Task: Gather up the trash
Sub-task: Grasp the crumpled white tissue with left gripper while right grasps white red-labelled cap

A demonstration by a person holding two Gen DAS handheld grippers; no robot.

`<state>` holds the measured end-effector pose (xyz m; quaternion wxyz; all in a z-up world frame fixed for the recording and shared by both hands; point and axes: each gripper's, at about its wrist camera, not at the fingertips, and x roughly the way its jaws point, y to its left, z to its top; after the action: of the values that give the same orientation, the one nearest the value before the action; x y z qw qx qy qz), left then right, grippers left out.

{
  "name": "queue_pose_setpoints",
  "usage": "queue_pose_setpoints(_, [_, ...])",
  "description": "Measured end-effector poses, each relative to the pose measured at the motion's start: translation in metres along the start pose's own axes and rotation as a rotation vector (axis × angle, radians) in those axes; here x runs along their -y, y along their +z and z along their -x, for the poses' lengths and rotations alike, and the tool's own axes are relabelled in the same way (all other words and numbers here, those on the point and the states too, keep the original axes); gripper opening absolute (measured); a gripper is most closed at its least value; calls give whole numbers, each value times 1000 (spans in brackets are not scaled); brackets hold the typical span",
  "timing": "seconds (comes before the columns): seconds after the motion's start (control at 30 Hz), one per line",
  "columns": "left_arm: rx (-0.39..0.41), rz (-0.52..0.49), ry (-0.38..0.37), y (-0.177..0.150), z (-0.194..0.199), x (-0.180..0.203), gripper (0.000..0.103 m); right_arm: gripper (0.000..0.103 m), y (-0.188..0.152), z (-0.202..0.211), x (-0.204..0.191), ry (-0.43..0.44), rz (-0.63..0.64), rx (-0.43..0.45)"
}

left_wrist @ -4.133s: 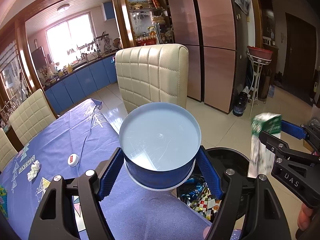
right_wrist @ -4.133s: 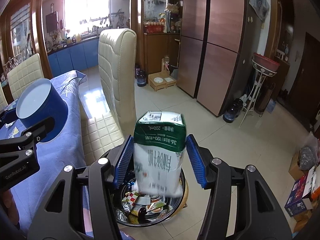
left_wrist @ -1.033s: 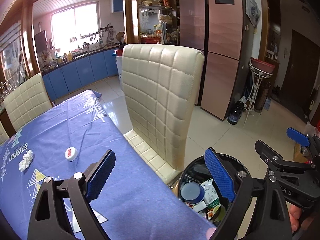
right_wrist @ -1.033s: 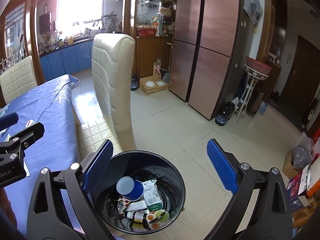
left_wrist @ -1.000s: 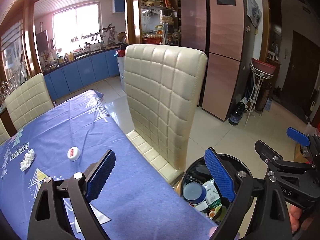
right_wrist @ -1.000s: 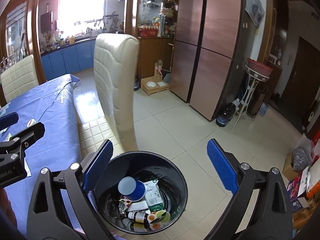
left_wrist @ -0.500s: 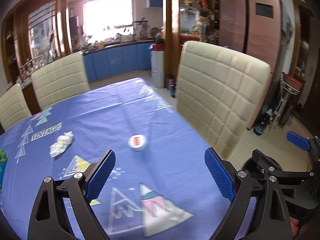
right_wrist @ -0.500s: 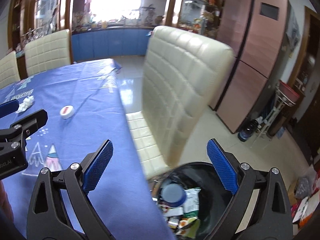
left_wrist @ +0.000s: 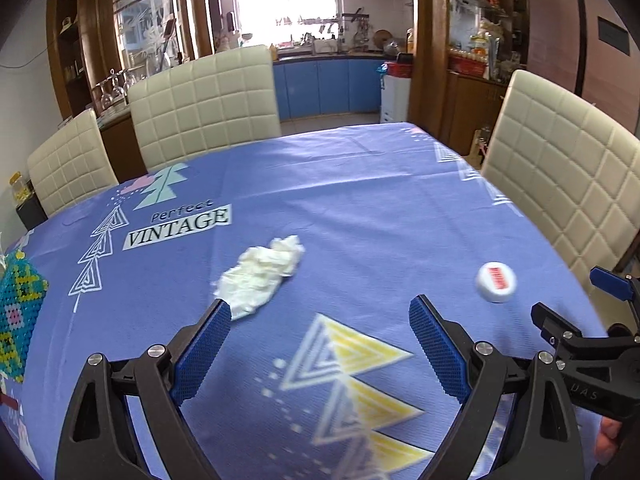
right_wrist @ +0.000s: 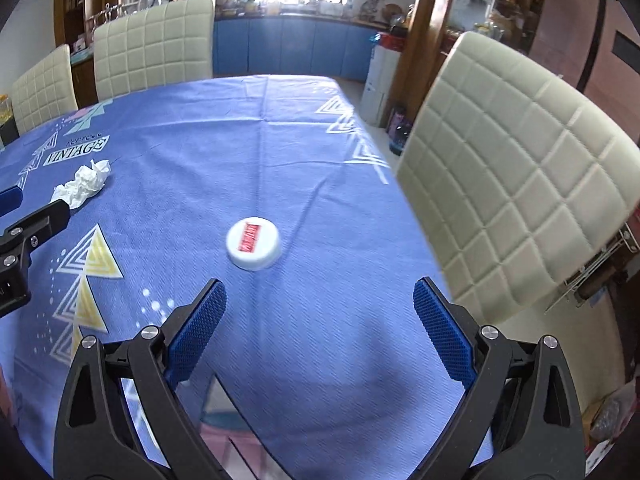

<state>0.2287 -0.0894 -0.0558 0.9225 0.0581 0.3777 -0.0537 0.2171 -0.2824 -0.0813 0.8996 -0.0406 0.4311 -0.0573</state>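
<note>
You have swung both grippers from the bin back over the table, left gripper [left_wrist: 320, 308] and right gripper [right_wrist: 320, 294] wide open and empty, facing remaining trash: tissue [left_wrist: 262, 276] and cap [right_wrist: 253, 248].

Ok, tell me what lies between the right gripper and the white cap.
Nothing but bare blue tablecloth. In the right wrist view the open right gripper points at the white cap, with only cloth between its fingers and the cap.
</note>
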Motion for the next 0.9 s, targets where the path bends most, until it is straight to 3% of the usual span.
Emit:
queue_pose_setpoints(0.2, [-47,14,-6,2,-35,-33,88,93,18,-28,-26,7,29,-34])
queue_pose_setpoints(0.5, [-94,10,-49,9,-76,-49,88,93,28,-52,-40,5,55,-66])
queue_pose_setpoints(0.6, [-109,0,-73,13,-86,-50,88,83,29,-55,-36,62,30,-77])
queue_pose_setpoints(0.67, [-124,6,-84,14,-91,-52,87,63,31,-55,-35,115,13,-85])
queue_pose_setpoints(0.77, [-140,15,-98,14,-95,-56,68,41,30,-53,-39,150,17,-84])
queue_pose_setpoints(0.8, [-135,10,-92,13,-94,-56,55,41,29,-52,-41,137,26,-78])
queue_pose_setpoints(0.9, [-136,-4,-95,12,-90,-57,32,41,26,-48,-45,106,49,-60])
